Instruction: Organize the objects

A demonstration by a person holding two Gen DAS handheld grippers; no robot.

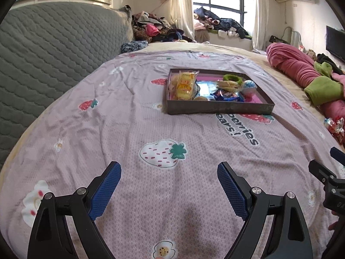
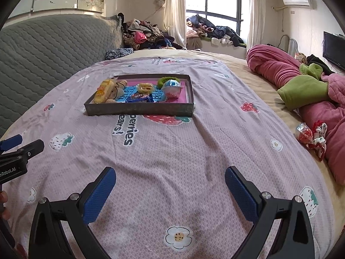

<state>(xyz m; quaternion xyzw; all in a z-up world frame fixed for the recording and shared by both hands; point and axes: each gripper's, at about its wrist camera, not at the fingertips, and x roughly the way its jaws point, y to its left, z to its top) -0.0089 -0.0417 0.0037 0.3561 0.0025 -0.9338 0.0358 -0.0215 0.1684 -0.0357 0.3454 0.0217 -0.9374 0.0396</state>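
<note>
A shallow dark box [image 1: 220, 109] [image 2: 140, 109] with a pink floor rests on the pink strawberry-print bedspread [image 1: 151, 194] [image 2: 172, 151]. Inside lie a yellow snack pack [image 1: 185, 85] [image 2: 103, 90], a blue wrapped packet [image 1: 227, 96] [image 2: 139, 98], a round biscuit pack [image 1: 228, 84] [image 2: 145, 87], a green ring [image 1: 232, 78] [image 2: 163, 81] and a pink-and-blue ball [image 1: 250, 87] [image 2: 172, 88]. My left gripper [image 1: 169, 168] hangs open over bare bedspread, well short of the box. My right gripper [image 2: 170, 173] is open too, with nothing between its blue pads.
A red-and-white wrapped item [image 2: 310, 137] [image 1: 335, 127] lies at the bed's right edge beside a rolled pink and green blanket [image 2: 301, 86] [image 1: 301, 75]. A grey quilted headboard [image 1: 54, 54] stands left. Clothes piles [image 2: 146, 35] and a window seat lie beyond the bed.
</note>
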